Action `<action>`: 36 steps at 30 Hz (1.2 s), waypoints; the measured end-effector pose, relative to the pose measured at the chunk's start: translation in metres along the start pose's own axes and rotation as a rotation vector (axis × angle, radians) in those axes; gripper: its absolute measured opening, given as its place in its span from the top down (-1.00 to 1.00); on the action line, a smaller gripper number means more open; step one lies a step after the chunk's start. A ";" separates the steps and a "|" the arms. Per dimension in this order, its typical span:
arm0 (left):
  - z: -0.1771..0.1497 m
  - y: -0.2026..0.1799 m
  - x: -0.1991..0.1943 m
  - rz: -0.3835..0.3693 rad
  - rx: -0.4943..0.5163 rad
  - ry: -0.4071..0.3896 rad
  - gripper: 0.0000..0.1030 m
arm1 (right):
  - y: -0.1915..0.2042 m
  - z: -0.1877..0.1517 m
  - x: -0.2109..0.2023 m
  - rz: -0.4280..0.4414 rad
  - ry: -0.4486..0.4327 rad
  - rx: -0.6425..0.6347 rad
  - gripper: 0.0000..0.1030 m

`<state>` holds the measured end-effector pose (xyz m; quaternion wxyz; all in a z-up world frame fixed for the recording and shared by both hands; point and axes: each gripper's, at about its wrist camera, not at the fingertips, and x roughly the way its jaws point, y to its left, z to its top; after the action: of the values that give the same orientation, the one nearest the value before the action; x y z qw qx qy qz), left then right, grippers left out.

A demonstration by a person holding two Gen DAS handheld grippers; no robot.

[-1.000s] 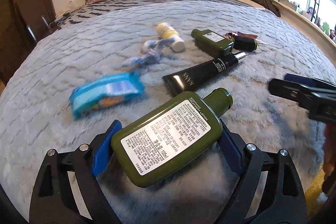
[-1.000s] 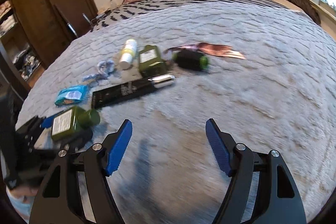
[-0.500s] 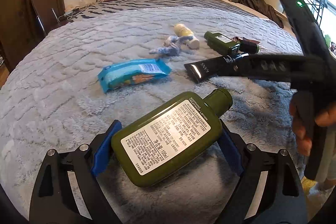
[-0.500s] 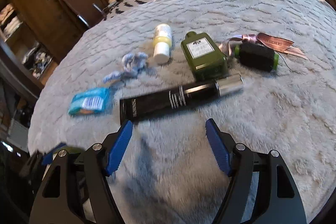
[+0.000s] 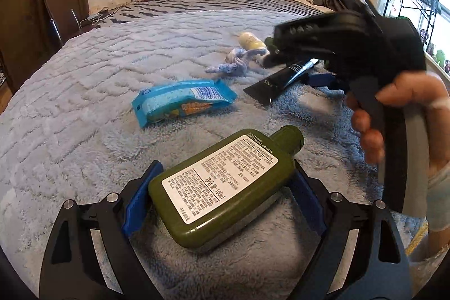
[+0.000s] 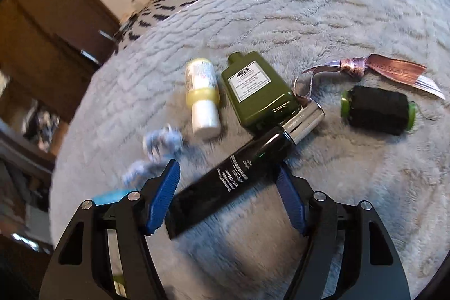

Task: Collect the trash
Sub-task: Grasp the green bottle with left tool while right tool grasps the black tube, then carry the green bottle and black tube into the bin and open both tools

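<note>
A person clearing litter off a bed [image 5: 84, 92] covered with a grey fleece blanket works with a gripper in each hand. The left gripper [image 5: 225, 196] holds a flat olive-green lotion bottle [image 5: 222, 182] clamped between its blue pads, label up and cap pointing to 1 o'clock in the left wrist view, clear of the blanket.

The right gripper [image 6: 227, 193], its handle held in the person's hand [image 5: 393, 114] at 3 o'clock of the left view, straddles a black cosmetic tube [image 6: 239, 173] that lies on the blanket. Its jaws are parted, with a gap showing between each pad and the tube. The tube lies slantwise, its crimped end toward 7 o'clock and its silver cap [image 6: 305, 117] toward 1 o'clock in the right wrist view.

Other items lie scattered beyond. A second green bottle [image 6: 258, 92] sits at 12 o'clock from the tube, its base touching the silver cap. A small yellow-and-white bottle [image 6: 202, 97] rests just beside it at 11 o'clock. A black spool with green ends [image 6: 378, 110] lies at 2 o'clock, with a copper ribbon [image 6: 379, 69] behind it. A crumpled blue-and-white wrapper [image 6: 160, 148] lies at 9 o'clock, and a blue snack packet [image 5: 182, 103] sits at 10 o'clock from the held bottle in the left view.
</note>
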<state>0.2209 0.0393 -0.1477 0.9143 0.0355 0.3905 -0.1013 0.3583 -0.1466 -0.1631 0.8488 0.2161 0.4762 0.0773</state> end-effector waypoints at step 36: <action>-0.076 -0.068 -0.077 -0.087 -0.042 0.000 -0.63 | -0.073 -0.188 -0.163 -0.060 -0.088 -0.309 0.62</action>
<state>0.1006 -0.0044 -0.1438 0.9096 -0.0007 0.3937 -0.1328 0.1072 -0.2117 -0.1542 0.8939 0.0718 0.4273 0.1149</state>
